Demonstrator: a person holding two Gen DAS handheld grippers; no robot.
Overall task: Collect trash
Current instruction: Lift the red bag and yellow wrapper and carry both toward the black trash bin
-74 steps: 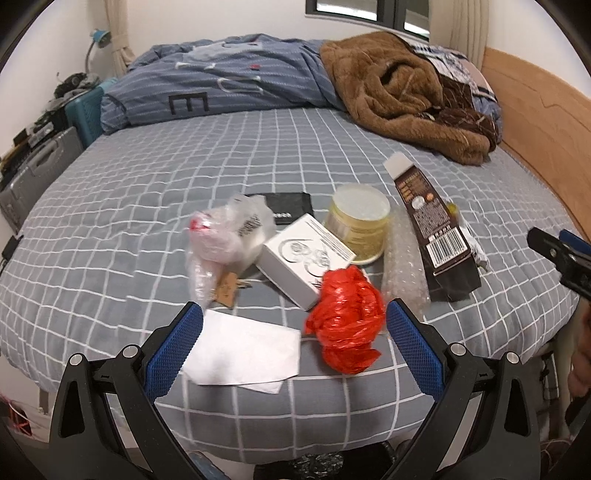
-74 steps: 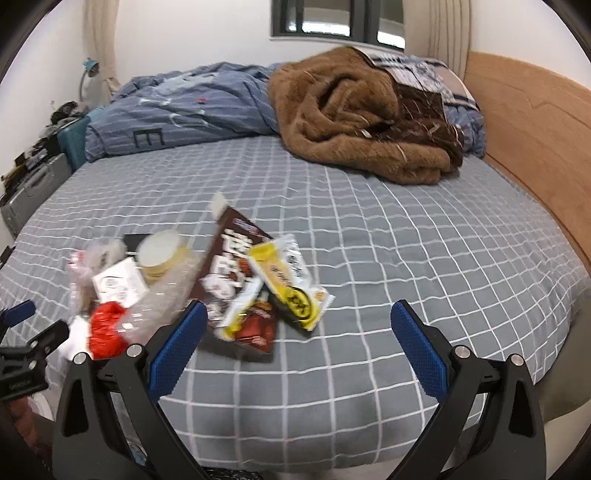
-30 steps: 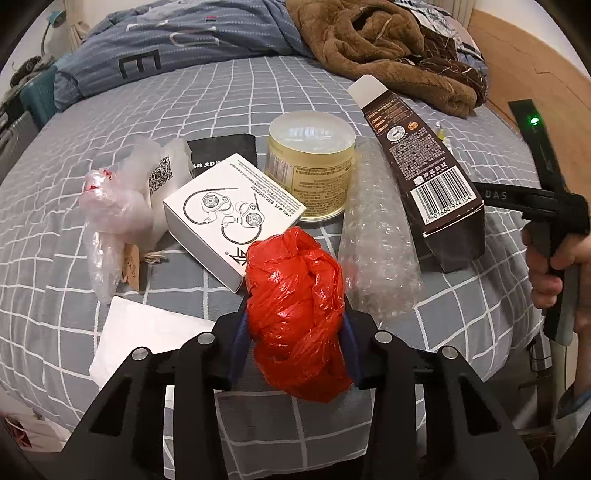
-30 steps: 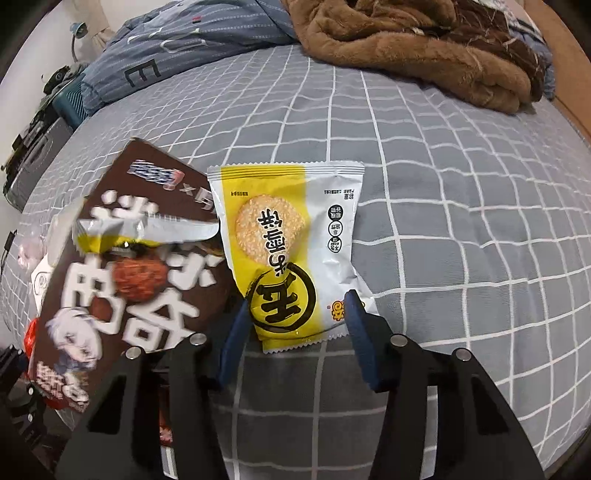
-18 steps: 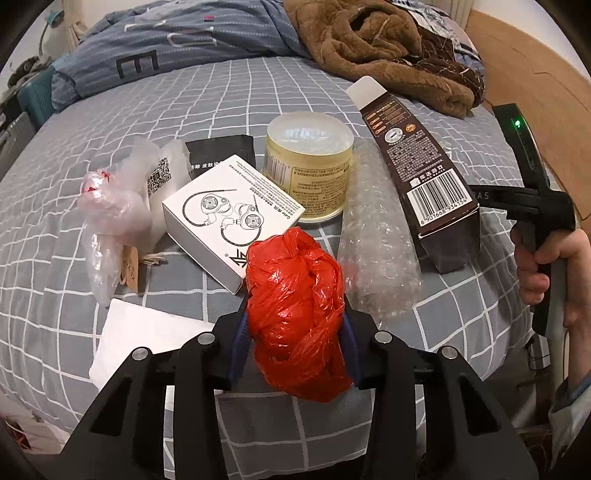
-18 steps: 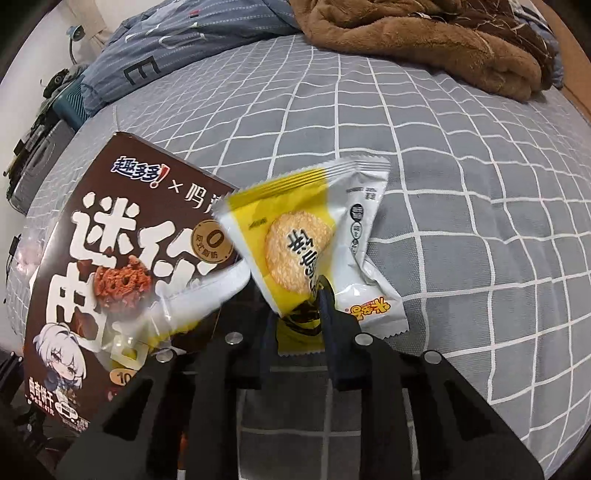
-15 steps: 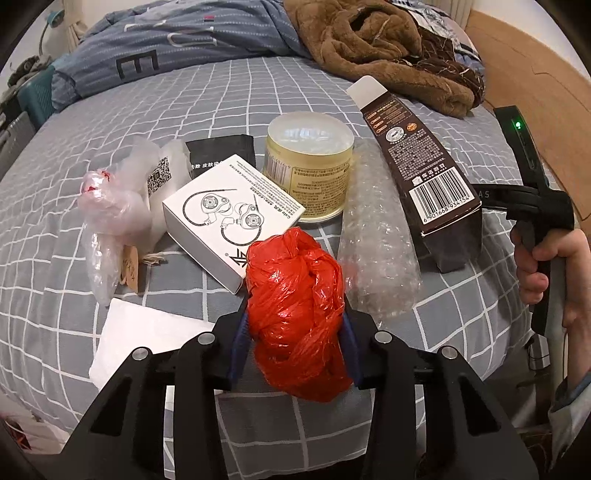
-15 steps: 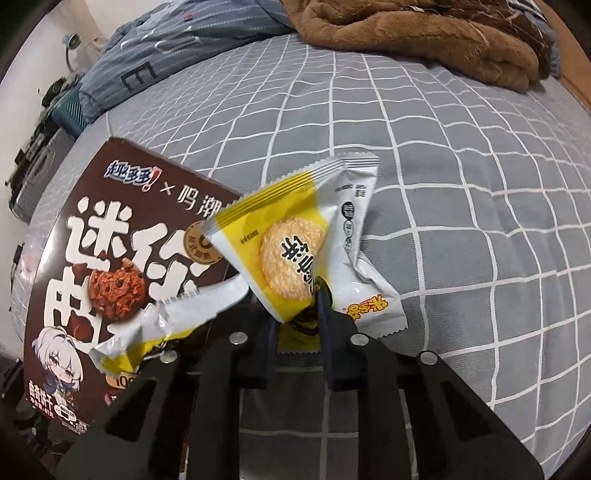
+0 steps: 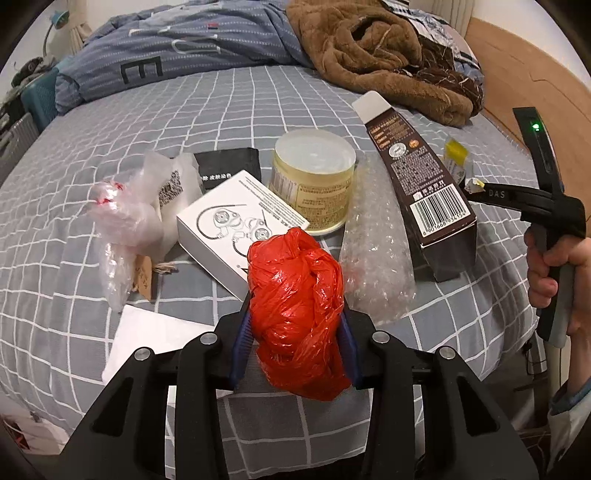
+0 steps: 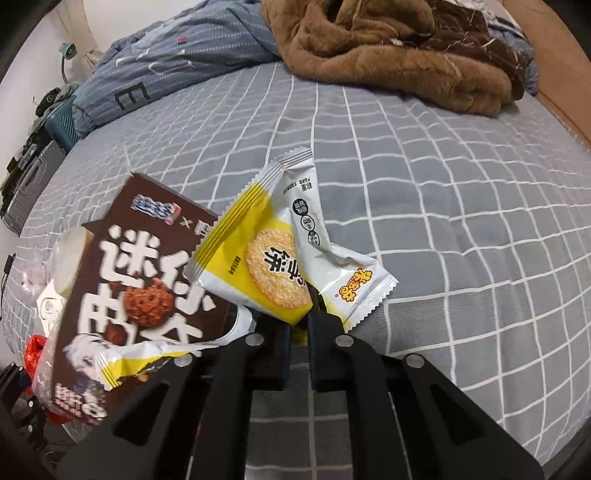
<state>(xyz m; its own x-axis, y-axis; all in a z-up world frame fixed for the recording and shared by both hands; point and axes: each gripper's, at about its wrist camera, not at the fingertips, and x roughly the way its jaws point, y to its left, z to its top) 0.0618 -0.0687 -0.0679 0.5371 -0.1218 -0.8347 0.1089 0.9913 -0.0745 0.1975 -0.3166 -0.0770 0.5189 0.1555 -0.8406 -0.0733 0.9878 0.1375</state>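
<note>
Since one second ago, right gripper (image 10: 298, 325) jaws were closed onto yellow snack wrapper (image 10: 273, 258), lifted for collection; red plastic bag (image 9: 297, 314) remains clamped by left gripper (image 9: 295, 339).

This is a bedroom in a home. A big bed (image 9: 155, 122) with a gray sheet and white squares fills most of the room. At the far end of the bed lies a rumpled blue striped quilt (image 9: 177, 48), and next to the quilt is a fuzzy brown blanket (image 9: 376, 59) in a heap. A wooden headboard (image 9: 517, 81) runs along the right side of the bed. Left of the bed stand a teal case (image 10: 62, 125) and a small lamp (image 10: 66, 51) by a white wall. Behind the bed hangs a pale curtain (image 9: 447, 14)
</note>
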